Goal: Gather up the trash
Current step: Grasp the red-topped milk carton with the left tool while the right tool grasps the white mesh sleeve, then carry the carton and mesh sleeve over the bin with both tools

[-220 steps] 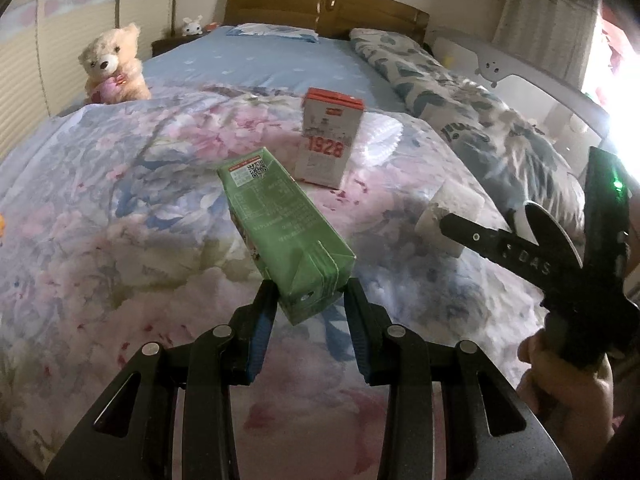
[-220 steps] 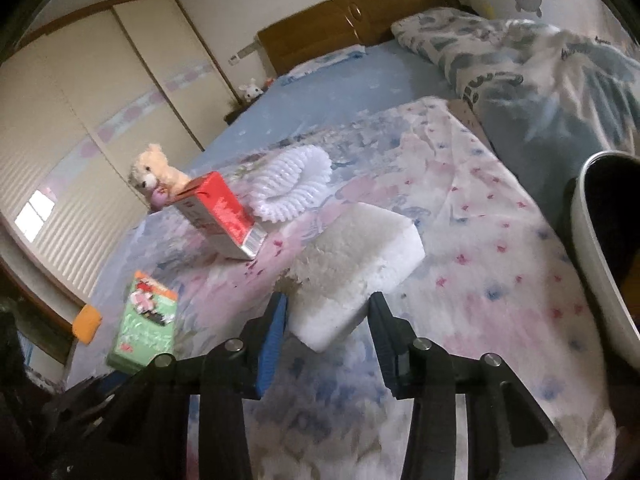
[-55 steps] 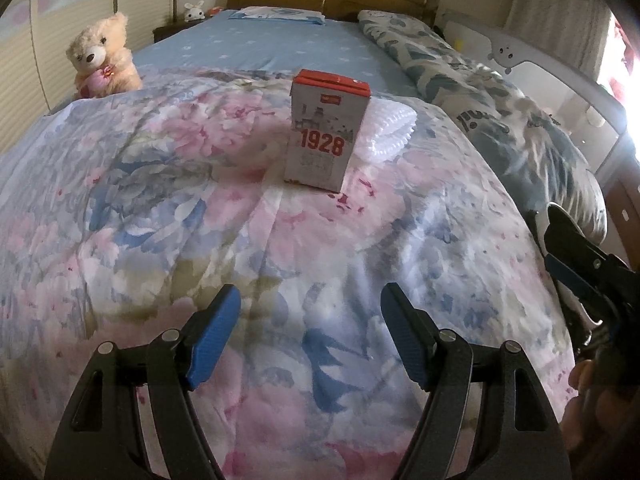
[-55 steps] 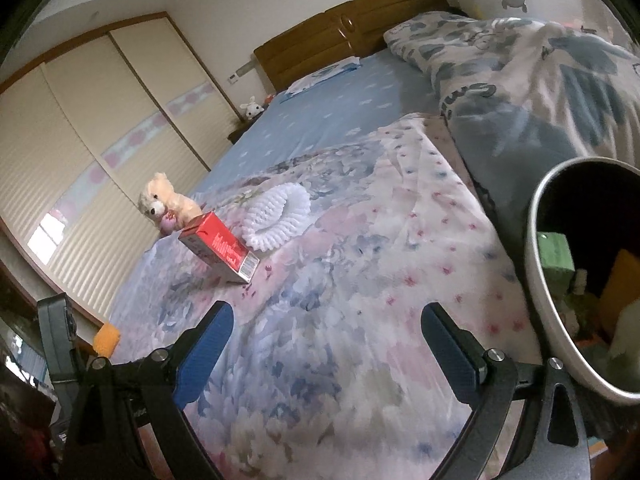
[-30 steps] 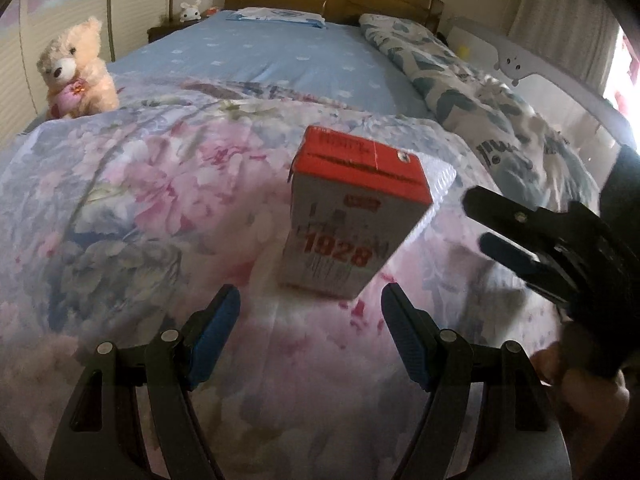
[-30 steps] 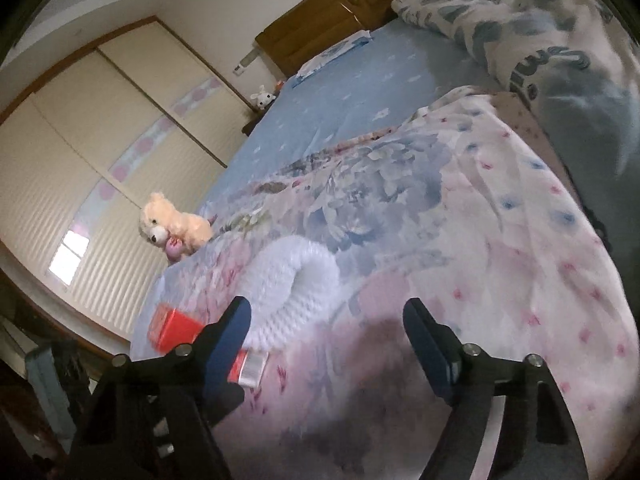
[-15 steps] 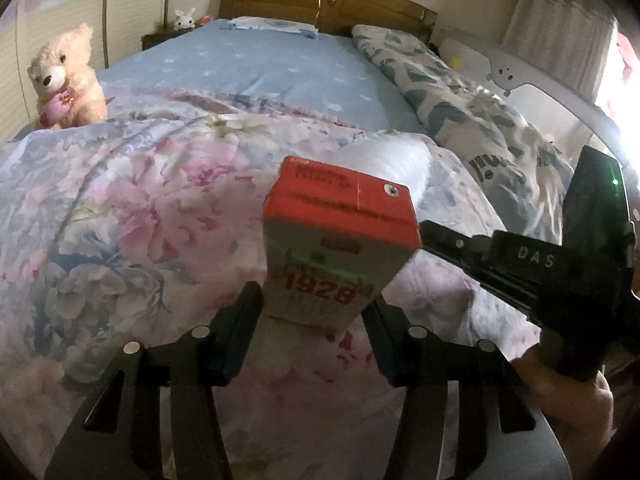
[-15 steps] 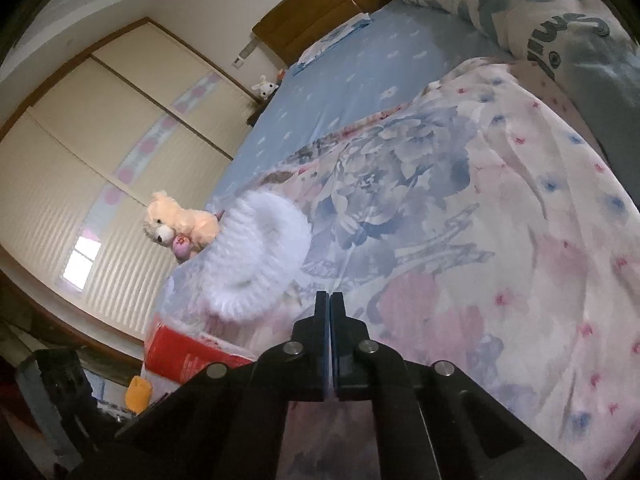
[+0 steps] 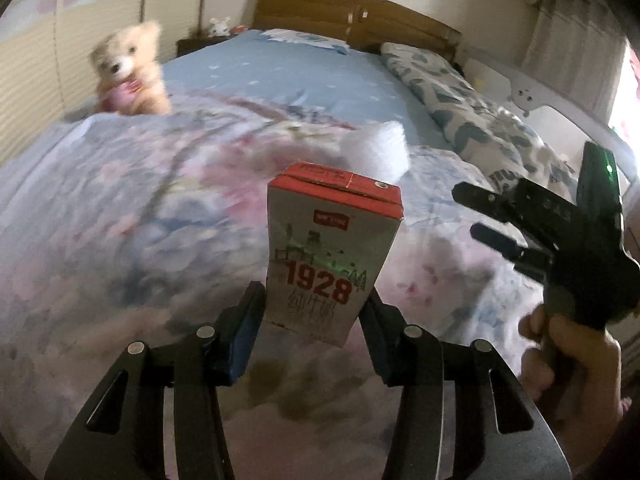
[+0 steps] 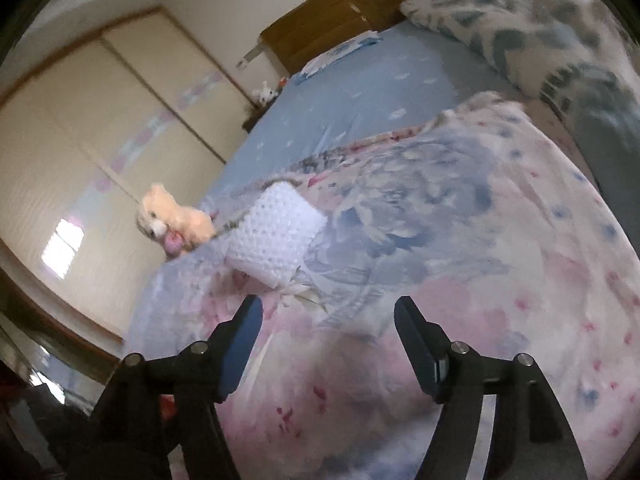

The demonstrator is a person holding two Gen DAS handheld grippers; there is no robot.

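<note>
Standing upright between the fingers of the left gripper (image 9: 312, 316), the carton (image 9: 330, 252) has its long axis near vertical, leaning slightly toward 1 o'clock, with its red top up and the "1928" face turned to the camera. The left gripper pinches the carton low on its two narrow sides, the blue pads pressed against it, and the carton's bottom edge shows clear of the floral quilt (image 9: 120, 216) below it. Whether it rests on anything cannot be told.

At 3 o'clock in the left wrist view, the right gripper (image 9: 476, 216) is held in a hand (image 9: 576, 360), its two dark fingers parted and pointing toward 10 o'clock, touching nothing.

From the right wrist view, the right gripper (image 10: 328, 328) is spread wide and empty above the quilt (image 10: 500, 280). A white foam net (image 10: 276, 240) lies on the quilt at 11 o'clock from it, well beyond the fingertips. In the left wrist view the foam net (image 9: 380, 152) sits behind the carton at 1 o'clock. A teddy bear (image 9: 130, 72) sits blurred at 10 o'clock on the bed (image 9: 280, 76).
</note>
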